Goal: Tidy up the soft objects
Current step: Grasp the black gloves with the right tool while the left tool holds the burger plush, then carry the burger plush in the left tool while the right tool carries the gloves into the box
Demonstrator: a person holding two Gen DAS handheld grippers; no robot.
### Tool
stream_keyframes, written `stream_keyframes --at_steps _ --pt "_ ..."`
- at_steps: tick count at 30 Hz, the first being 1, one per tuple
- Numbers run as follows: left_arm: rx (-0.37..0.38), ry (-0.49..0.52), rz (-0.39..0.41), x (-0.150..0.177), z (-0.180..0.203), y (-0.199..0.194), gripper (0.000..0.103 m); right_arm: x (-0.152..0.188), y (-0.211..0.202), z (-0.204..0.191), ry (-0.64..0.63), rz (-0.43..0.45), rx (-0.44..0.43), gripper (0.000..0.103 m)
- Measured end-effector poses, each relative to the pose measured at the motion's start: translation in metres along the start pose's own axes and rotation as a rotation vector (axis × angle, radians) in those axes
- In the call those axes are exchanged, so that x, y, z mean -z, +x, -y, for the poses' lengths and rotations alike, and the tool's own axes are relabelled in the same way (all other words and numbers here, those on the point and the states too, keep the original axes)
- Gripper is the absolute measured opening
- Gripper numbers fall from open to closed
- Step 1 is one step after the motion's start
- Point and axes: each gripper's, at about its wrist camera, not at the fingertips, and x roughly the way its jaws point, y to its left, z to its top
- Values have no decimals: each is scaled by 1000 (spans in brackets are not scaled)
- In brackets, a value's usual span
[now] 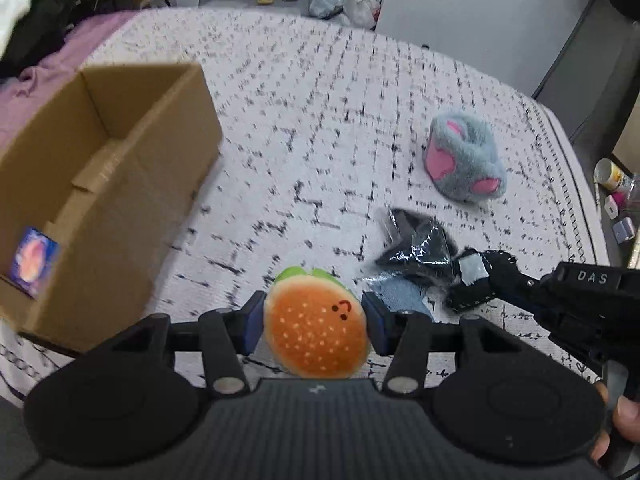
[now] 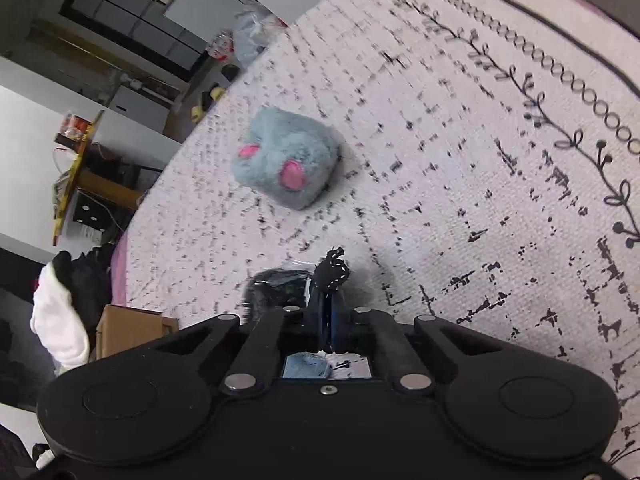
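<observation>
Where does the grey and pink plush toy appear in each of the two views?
Left wrist view: the grey and pink plush toy lies right of centre on the patterned bedspread.
Right wrist view: the toy lies left of centre, above the jaws.
Shared landmark: the cardboard box.

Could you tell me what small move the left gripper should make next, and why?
Probably carry the burger left and over the open box, then release. The left gripper is already shut on it, lifted off the bed, and the box sits to its left. The right gripper is busy pinching a black fabric item.
</observation>
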Motion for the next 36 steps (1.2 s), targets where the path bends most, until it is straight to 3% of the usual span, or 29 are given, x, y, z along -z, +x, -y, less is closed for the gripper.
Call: stream_keyframes --at_steps 13,36 --pt "40 -21 79 -4 -25 -61 51 27 -50 -20 -88 76 -5 3" --pt "90 -34 136 6 -70 -115 51 62 -120 -77 -163 216 -57 3"
